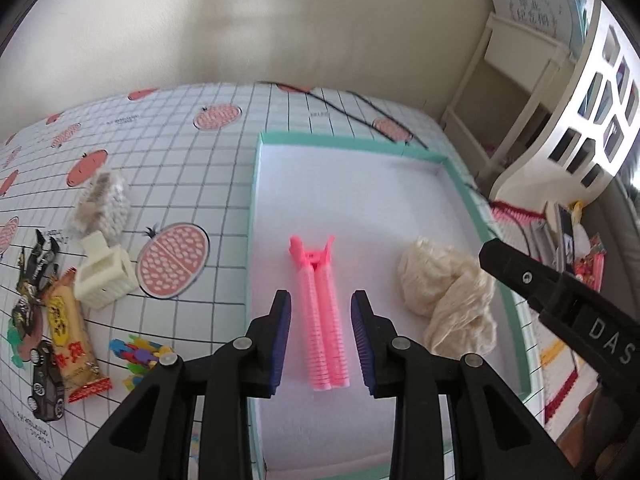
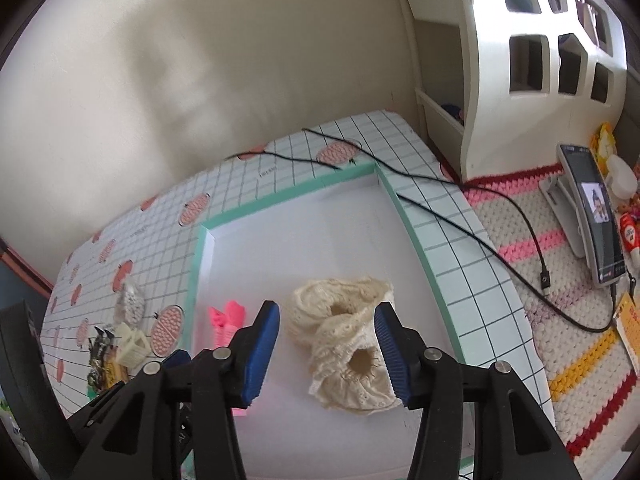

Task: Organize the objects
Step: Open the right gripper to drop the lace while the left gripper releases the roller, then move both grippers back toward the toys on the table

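A pink ridged hair clip (image 1: 320, 320) lies lengthwise on the white floor of a green-rimmed tray (image 1: 344, 140). My left gripper (image 1: 320, 300) is open, one blue pad on each side of the clip with a gap to both. To the right in the same tray sits a crumpled cream lace cloth (image 1: 444, 292). In the right wrist view my right gripper (image 2: 327, 312) is open, its pads flanking the cream cloth (image 2: 348, 376). The pink clip (image 2: 228, 316) shows to its left. One black finger (image 1: 520, 276) of the right gripper enters the left wrist view.
Left of the tray on the grid tablecloth lie a cream plastic block (image 1: 104, 276), a snack packet (image 1: 68, 332), a toy car (image 1: 46, 384), coloured pieces (image 1: 136, 354) and a knitted item (image 1: 104, 204). A black cable (image 2: 440, 200) crosses the tray's far corner. A phone (image 2: 596, 216) stands at right.
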Available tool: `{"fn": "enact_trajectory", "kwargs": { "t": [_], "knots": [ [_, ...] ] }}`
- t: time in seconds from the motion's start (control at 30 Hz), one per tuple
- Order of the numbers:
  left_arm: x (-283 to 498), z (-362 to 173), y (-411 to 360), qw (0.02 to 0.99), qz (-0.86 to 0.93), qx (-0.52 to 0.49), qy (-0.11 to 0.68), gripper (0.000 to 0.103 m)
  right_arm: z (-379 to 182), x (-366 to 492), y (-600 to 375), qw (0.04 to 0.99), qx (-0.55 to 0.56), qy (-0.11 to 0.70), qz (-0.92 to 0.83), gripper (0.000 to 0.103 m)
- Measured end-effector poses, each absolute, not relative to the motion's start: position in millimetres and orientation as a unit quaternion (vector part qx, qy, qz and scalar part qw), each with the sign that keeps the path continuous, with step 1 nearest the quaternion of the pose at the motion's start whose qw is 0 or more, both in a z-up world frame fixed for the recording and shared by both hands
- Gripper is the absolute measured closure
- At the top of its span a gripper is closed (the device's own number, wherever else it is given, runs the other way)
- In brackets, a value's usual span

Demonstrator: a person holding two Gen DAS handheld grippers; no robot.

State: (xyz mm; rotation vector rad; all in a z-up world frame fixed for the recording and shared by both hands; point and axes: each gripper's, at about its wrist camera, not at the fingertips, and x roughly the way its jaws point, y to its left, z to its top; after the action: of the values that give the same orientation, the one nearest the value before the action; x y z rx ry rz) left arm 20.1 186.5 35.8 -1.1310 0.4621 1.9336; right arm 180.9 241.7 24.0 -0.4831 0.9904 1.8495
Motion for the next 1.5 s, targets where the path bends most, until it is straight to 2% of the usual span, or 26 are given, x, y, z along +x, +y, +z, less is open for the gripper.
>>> {"fn": "enact_trajectory", "kwargs": {
  "t": [0.27, 0.37, 0.43, 0.5, 0.63, 0.73, 0.8, 1.0, 1.5],
  "knots": [
    [7.5, 59.6, 170.1, 0.387, 0.793, -0.441, 0.163, 0.070, 40.0, 180.5, 232.0, 0.467, -0.181, 0.401, 0.767, 0.050],
    [2.1, 61.9, 162.1, 0.371, 0.801, -0.439, 0.166, 0.056, 36.4, 175.2, 229.5, 0.461, -0.199, 0.395, 0.769, 0.048],
    [-4.8, 61.4, 155.8, 0.354, 0.806, -0.445, 0.163, 0.052, 33.9, 171.5, 227.5, 0.459, -0.211, 0.388, 0.770, 0.034],
    [-12.2, 60.0, 150.6, 0.338, 0.811, -0.450, 0.158, 0.045, 32.2, 169.2, 225.3, 0.458, -0.220, 0.382, 0.772, 0.030],
    [-25.3, 56.7, 137.6, 0.305, 0.823, -0.455, 0.150, 0.028, 26.9, 165.5, 223.3, 0.455, -0.229, 0.382, 0.771, 0.011],
    [-30.7, 56.3, 129.1, 0.292, 0.829, -0.453, 0.145, 0.016, 22.5, 161.8, 223.3, 0.453, -0.239, 0.381, 0.770, 0.002],
    [-34.1, 56.5, 126.4, 0.286, 0.834, -0.451, 0.142, 0.007, 20.9, 159.0, 222.2, 0.448, -0.249, 0.379, 0.770, 0.000],
    [-40.7, 55.6, 120.6, 0.273, 0.839, -0.450, 0.140, 0.000, 19.0, 150.8, 219.8, 0.449, -0.263, 0.371, 0.770, 0.000],
    [-47.3, 69.1, 112.9, 0.283, 0.842, -0.438, 0.139, 0.000, 34.6, 146.0, 215.8, 0.451, -0.255, 0.358, 0.777, 0.000]
  ]
}}
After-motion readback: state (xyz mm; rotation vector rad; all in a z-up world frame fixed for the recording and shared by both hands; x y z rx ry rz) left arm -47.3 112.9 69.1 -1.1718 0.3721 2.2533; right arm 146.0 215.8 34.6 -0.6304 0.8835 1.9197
